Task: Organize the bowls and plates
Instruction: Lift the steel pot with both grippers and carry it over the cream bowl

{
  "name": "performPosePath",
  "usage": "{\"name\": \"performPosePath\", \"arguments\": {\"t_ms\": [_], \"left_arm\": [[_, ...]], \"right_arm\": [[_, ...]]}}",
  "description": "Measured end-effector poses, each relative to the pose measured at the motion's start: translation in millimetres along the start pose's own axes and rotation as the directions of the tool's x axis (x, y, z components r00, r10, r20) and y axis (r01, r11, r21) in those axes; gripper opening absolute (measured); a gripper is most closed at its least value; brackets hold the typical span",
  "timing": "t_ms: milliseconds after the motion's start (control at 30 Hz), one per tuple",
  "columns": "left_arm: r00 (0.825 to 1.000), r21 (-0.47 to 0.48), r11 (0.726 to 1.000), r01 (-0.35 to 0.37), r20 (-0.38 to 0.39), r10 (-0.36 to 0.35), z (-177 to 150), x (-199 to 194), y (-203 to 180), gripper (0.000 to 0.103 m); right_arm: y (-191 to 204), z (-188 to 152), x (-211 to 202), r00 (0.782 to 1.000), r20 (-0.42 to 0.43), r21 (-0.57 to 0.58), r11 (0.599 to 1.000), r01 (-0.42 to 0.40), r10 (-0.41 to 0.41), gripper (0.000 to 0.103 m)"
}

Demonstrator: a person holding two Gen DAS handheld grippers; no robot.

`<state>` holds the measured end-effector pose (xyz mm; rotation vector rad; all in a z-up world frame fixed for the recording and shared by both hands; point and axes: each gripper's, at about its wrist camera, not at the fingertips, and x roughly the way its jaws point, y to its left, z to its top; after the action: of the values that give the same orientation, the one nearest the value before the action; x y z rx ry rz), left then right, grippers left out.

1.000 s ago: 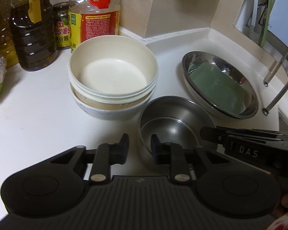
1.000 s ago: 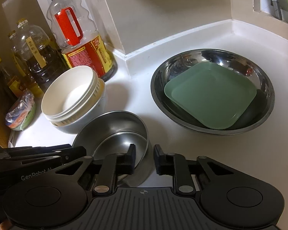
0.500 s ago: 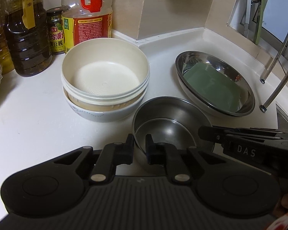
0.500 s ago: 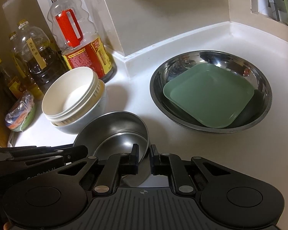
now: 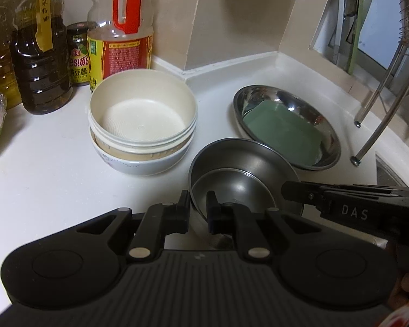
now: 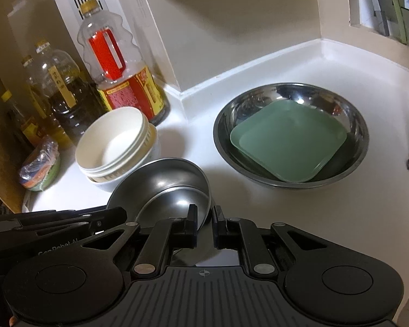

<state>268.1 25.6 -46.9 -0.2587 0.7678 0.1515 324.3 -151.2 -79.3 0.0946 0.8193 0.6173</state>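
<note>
2 small stainless steel bowls (image 5: pixel 240 174), one nested in the other, sit near the front of the white countertop (image 5: pixel 41 179), and both grippers are clamped on their rims. The left gripper (image 5: pixel 197 208) pinches the near-left rim, one finger outside the wall and one inside, the jaws drawn almost together on the thin metal. The right gripper (image 6: pixel 204 222) does the same on the near-right rim, jaws nearly closed with the steel edge between them. In the left wrist view the right gripper reaches in from the right to the bowls' far-right edge; in the right wrist view the left gripper comes in from the lower left. The nested bowls look tilted, though whether their base is off the counter I cannot tell.

Just behind and to the left stands a stack of cream bowls (image 5: pixel 143 125) resting in a white patterned bowl (image 5: pixel 139 163), close beside the steel pair but whether touching I cannot tell. To the right, apart from them, a wide steel basin (image 6: pixel 290 136) holds 1 green square plate (image 6: pixel 287 141) lying slightly askew inside it.

Along the wall behind stand a red-handled oil bottle (image 5: pixel 120 35), a dark oil bottle (image 5: pixel 39 62) and a small sauce jar (image 5: pixel 79 54). A wrapped dish (image 6: pixel 39 166) sits at the far left. Chrome rack legs (image 5: pixel 379 109) come down at the right.
</note>
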Motion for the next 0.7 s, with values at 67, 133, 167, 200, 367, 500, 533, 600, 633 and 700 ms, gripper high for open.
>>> {"name": "performPosePath", "arguments": {"t_ms": [67,133,167,200,367,500,533,600,633,700], "left_arm": [[1.0,0.001,1.0,0.005,0.011,-0.005,2.0,-6.5,-2.2,0.011],[1.0,0.002,1.0,0.009,0.024,-0.009,4.7,-13.0,-3.8,0.011],[1.0,0.002,1.0,0.01,0.029,-0.01,6.1,-16.0,-4.4,0.011],[0.999,0.002,1.0,0.01,0.033,-0.01,7.7,-18.9,-5.0,0.011],[0.998,0.002,1.0,0.009,0.068,-0.009,16.0,-33.2,-5.6,0.011],[0.995,-0.002,1.0,0.003,0.098,-0.002,22.5,-42.4,-3.1,0.011],[0.995,-0.003,1.0,0.0,0.105,0.0,24.1,-44.5,-2.1,0.011],[0.994,-0.008,1.0,-0.006,0.113,0.007,27.6,-47.9,0.4,0.011],[0.993,-0.011,1.0,-0.009,0.116,0.01,29.6,-49.1,2.6,0.011],[0.992,-0.017,1.0,-0.017,0.125,0.019,34.3,-50.8,7.6,0.011]], "right_arm": [[0.8,2.2,-6.6,1.0,0.007,0.001,1.0,-0.003,0.003,0.011],[1.2,4.6,-13.4,1.0,0.014,0.0,1.0,-0.008,0.008,0.011],[1.5,6.1,-16.4,1.0,0.016,0.0,1.0,-0.012,0.012,0.011],[1.5,7.9,-18.8,1.0,0.019,0.001,1.0,-0.017,0.016,0.011],[6.9,17.4,-29.8,0.999,0.039,-0.006,0.999,-0.035,0.035,0.011],[13.7,25.6,-33.9,0.997,0.053,-0.019,0.999,-0.05,0.051,0.011],[14.8,27.5,-34.1,0.997,0.055,-0.019,0.998,-0.056,0.057,0.011],[17.6,32.5,-33.7,0.996,0.058,-0.024,0.997,-0.068,0.069,0.011],[19.6,35.6,-32.9,0.995,0.058,-0.025,0.997,-0.075,0.077,0.011],[22.9,41.6,-30.7,0.994,0.06,-0.031,0.996,-0.089,0.091,0.011]]}}
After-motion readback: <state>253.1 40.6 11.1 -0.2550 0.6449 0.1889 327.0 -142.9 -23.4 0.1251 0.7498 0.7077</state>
